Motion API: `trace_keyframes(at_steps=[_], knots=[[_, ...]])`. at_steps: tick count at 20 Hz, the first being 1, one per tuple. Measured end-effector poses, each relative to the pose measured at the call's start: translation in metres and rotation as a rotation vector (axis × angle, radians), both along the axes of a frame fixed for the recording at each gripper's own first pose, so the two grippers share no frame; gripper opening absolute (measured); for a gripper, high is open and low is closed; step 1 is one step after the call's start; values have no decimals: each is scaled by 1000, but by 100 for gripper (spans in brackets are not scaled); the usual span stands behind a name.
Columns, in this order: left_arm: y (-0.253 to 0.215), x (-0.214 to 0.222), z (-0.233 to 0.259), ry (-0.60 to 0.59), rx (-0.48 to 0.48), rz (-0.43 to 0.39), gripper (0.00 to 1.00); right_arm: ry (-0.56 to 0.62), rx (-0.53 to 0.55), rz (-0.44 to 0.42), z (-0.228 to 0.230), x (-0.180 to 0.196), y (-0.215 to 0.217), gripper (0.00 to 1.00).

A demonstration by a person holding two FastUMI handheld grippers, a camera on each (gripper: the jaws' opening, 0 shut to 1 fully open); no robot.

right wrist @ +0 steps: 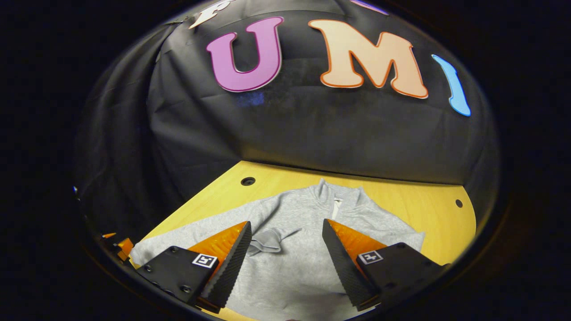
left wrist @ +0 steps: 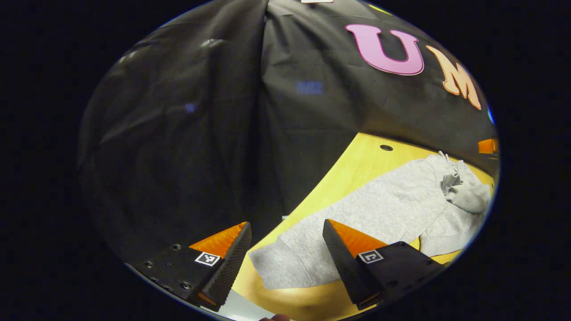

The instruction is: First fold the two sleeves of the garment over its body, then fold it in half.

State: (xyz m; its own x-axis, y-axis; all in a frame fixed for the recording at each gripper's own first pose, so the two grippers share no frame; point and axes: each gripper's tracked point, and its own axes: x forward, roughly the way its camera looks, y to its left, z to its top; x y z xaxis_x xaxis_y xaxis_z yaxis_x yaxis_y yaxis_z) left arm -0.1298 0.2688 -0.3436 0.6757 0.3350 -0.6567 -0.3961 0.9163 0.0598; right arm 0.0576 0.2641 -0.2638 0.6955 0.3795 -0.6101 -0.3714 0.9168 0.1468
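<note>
Grey sweatshirt spread flat on the yellow worktop, both grippers open above it.

In the left gripper view the left gripper point(left wrist: 285, 254) hangs with its ribbed black-and-orange fingers point(left wrist: 232, 263) apart and empty over the sweatshirt point(left wrist: 379, 209), whose ribbed edge lies near the worktop point(left wrist: 361, 160) edge, with a bunched fold at the far end; in the right gripper view the right gripper point(right wrist: 285, 254) is likewise spread wide, holding nothing, above the garment's body, collar pointing to the wall, a small crumpled cuff point(right wrist: 267, 243) resting on the chest; the fleece looks soft, light and limp, likely to drape and sag, so a pinch at a cuff or hem corner seems best.
</note>
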Motion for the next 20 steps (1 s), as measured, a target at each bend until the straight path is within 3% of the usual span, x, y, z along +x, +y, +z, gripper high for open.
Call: trace_keyframes(at_steps=[7, 8, 10, 15, 20], knots=[[-14, -16, -48, 122, -93, 37, 96, -18, 4, -64, 17, 3, -34, 95], [-17, -16, -52, 134, -100, 43, 96, -14, 9, -66, 19, 2, -36, 98], [-17, -13, -55, 129, -93, 42, 98, -18, 12, -72, 23, 1, -44, 95], [-19, -14, -54, 120, -109, 47, 97, -30, 18, -93, 31, 2, -65, 98], [-18, -14, -51, 130, -120, 18, 79, -21, 63, -119, 39, 1, -81, 98]])
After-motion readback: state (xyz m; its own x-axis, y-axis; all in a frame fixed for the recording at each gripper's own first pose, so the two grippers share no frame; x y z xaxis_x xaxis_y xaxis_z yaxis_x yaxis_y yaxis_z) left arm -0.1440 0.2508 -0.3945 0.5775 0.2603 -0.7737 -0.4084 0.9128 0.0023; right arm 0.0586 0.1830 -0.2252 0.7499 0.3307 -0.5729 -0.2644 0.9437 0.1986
